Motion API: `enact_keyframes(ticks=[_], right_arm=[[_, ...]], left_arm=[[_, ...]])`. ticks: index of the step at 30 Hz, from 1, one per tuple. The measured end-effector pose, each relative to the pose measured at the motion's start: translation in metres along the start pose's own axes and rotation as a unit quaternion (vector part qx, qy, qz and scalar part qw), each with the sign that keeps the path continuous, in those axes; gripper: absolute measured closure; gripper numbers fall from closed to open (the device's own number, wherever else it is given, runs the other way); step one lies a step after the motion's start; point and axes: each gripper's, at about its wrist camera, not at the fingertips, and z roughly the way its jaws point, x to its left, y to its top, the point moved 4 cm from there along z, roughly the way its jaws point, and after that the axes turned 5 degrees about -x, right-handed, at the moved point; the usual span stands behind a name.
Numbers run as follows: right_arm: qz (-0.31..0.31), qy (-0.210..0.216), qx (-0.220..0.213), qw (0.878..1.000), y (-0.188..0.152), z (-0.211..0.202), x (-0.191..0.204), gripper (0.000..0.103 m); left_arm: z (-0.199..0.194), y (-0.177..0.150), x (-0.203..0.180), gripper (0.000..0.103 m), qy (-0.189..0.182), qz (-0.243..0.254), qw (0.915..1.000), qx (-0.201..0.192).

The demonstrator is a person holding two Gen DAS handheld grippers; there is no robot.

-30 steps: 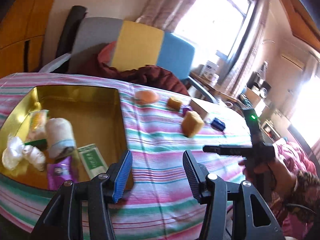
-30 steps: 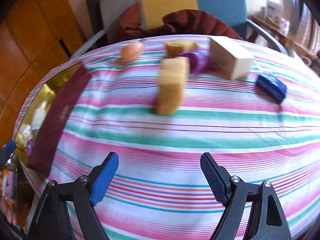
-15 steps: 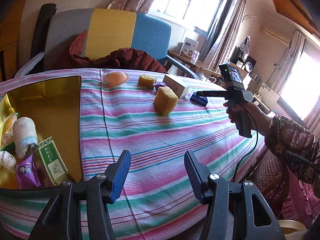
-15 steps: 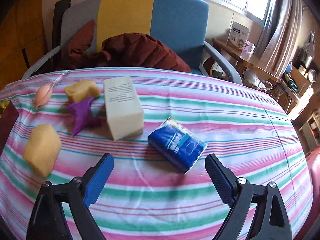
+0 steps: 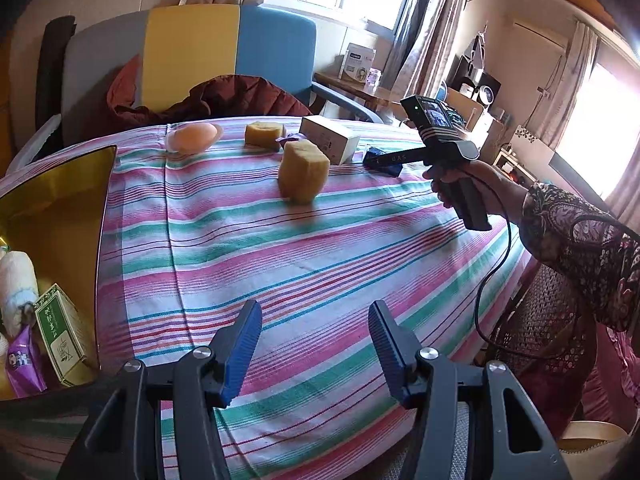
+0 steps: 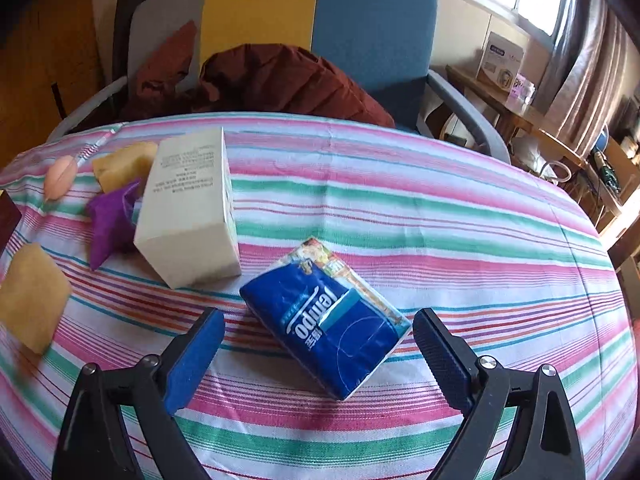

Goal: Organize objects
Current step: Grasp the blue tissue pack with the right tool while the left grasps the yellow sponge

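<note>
Your right gripper (image 6: pixel 318 354) hangs with jaws spread wide on either side of the blue tissue pack (image 6: pixel 326 318), which lies flat on the counter (image 6: pixel 460 216), not yet touched. Your left gripper (image 5: pixel 315 334) is also open and holds nothing, over bare striped cloth near the gold tin (image 5: pixel 60 176).

The tin already holds a few small packets and a rolled cloth, so part of the sorting looks done. Left out are the tissue pack, the white box (image 6: pixel 190 210), two yellow sponges (image 5: pixel 304 170), a purple wrapper (image 6: pixel 110 222) and a peach-coloured piece (image 5: pixel 194 138).

Beyond the counter stands a multicoloured armchair (image 6: pixel 320 28) with a maroon jacket, in a sunlit room with curtains.
</note>
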Motion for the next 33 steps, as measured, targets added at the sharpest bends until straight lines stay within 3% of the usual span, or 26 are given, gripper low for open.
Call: enact_keyframes(ticks=[2,5,8,12,15,17,19,27,33], right_arm=[[0.041,0.066,0.020,0.997,-0.001,-0.005,0.004,0.011],[0.086,0.103,0.007,0.991,0.004,-0.020,0.011,0.012],[0.054,0.070,-0.020,0.996,0.008,-0.024,0.019,0.012],[0.027,0.031,-0.007,0.999,0.003,-0.001,0.023,0.013],[0.027,0.022,-0.004,0.999,-0.001,0.008,0.024,0.023],[0.024,0.023,-0.003,0.999,0.001,0.006,0.027,0.041],[0.037,0.028,0.006,0.999,0.001,0.005,0.027,0.049],[0.078,0.025,0.069,0.994,-0.014,-0.010,0.035,0.049],[0.094,0.004,0.081,0.992,-0.028,-0.021,0.042,0.049]], left_arm=[[-0.001,0.000,0.003,0.047,0.002,-0.004,1.0000,-0.003],[-0.001,0.000,0.010,0.047,0.008,-0.016,0.9998,-0.004],[0.001,0.000,0.016,0.047,0.011,-0.031,0.9995,0.000],[0.004,-0.001,0.016,0.047,0.016,-0.033,0.9993,0.005],[0.005,0.000,0.012,0.047,0.016,-0.029,0.9994,0.006],[0.008,0.002,0.011,0.047,0.013,-0.027,0.9995,0.008],[0.012,0.005,0.009,0.047,0.011,-0.027,0.9995,0.011],[0.043,0.025,0.005,0.046,0.004,-0.041,0.9987,0.030],[0.083,0.051,-0.002,0.040,0.006,-0.045,0.9981,0.041]])
